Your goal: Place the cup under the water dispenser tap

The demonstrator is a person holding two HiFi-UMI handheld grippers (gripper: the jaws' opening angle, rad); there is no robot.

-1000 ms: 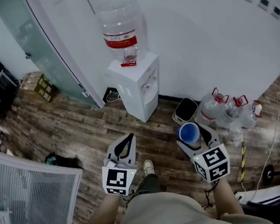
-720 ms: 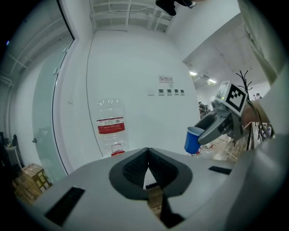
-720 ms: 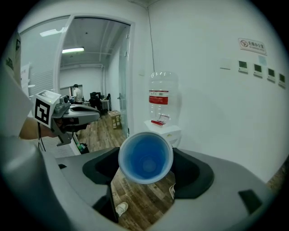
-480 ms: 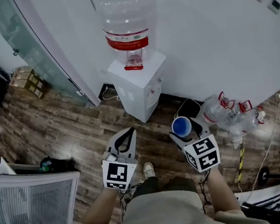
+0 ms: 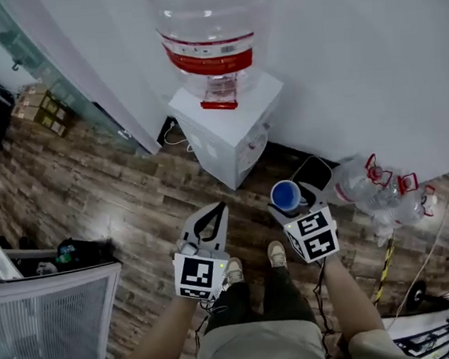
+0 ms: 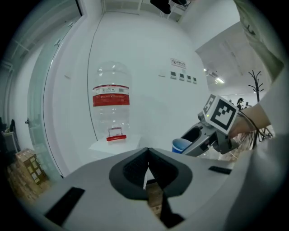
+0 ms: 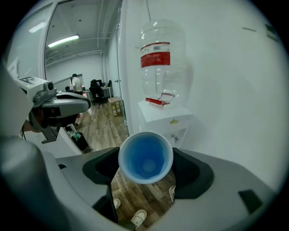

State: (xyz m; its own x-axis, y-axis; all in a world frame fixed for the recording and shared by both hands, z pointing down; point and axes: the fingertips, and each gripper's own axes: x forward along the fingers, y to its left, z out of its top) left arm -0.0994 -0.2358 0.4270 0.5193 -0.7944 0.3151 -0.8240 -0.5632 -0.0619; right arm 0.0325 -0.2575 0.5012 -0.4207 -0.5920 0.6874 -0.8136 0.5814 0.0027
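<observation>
My right gripper (image 5: 289, 198) is shut on a blue cup (image 5: 287, 195), which it holds upright with the mouth open to the camera. The right gripper view looks down into the empty cup (image 7: 145, 157) between the two pads. The white water dispenser (image 5: 228, 139) stands ahead against the wall and carries a clear bottle with a red band (image 5: 210, 42). Its taps (image 7: 179, 134) sit on the front, beyond the cup and apart from it. My left gripper (image 5: 216, 210) is beside the right one, shut and empty, its tips meeting (image 6: 148, 156).
A black bin (image 5: 315, 172) and several empty water bottles (image 5: 384, 191) lie to the right of the dispenser. A glass door (image 5: 40, 66) and cardboard boxes (image 5: 36, 110) are to the left. A mesh chair back (image 5: 49, 326) is at the lower left, and the person's shoes (image 5: 233, 270) stand on the wooden floor.
Both grippers have come forward and lower toward the dispenser, which now fills more of the head view. The cup stays in the right gripper.
</observation>
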